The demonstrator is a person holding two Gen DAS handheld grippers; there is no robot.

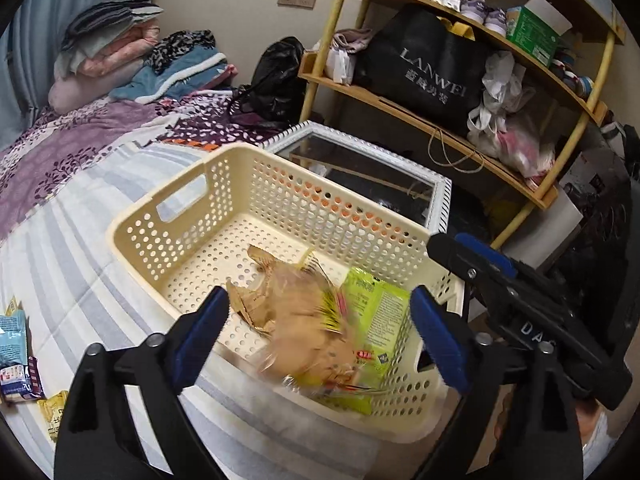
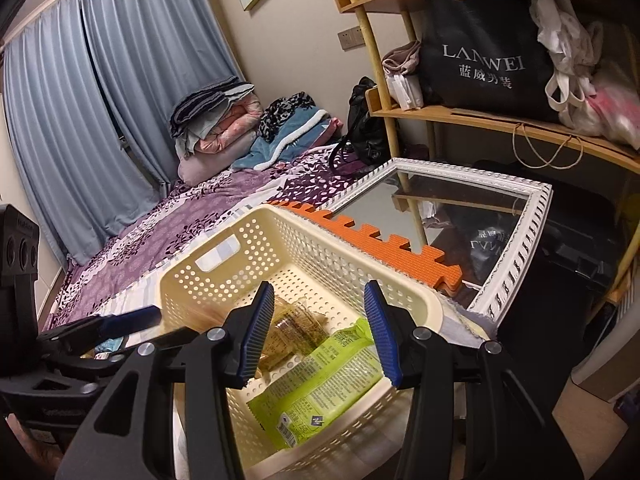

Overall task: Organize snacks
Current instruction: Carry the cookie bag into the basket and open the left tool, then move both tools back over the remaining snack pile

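Note:
A cream perforated basket (image 1: 208, 216) (image 2: 320, 248) stands on the bed. Inside lie a green snack packet (image 1: 380, 316) (image 2: 320, 392) and a tan packet (image 1: 256, 304) (image 2: 288, 332). My left gripper (image 1: 320, 328) is open above the basket's near side; a clear yellow-edged snack bag (image 1: 308, 332), motion-blurred, is between its fingers, not clamped. My right gripper (image 2: 320, 332) is open and empty over the basket; it also shows in the left wrist view (image 1: 520, 300). More snack packets (image 1: 16, 360) lie on the bedspread at the left.
A white-framed mirror (image 1: 360, 160) (image 2: 460, 216) and an orange foam mat (image 2: 384, 252) lie behind the basket. A wooden shelf (image 1: 460, 136) holds a black bag (image 2: 480, 64) and clutter. Folded bedding (image 2: 224, 120) is stacked at the bed's far end.

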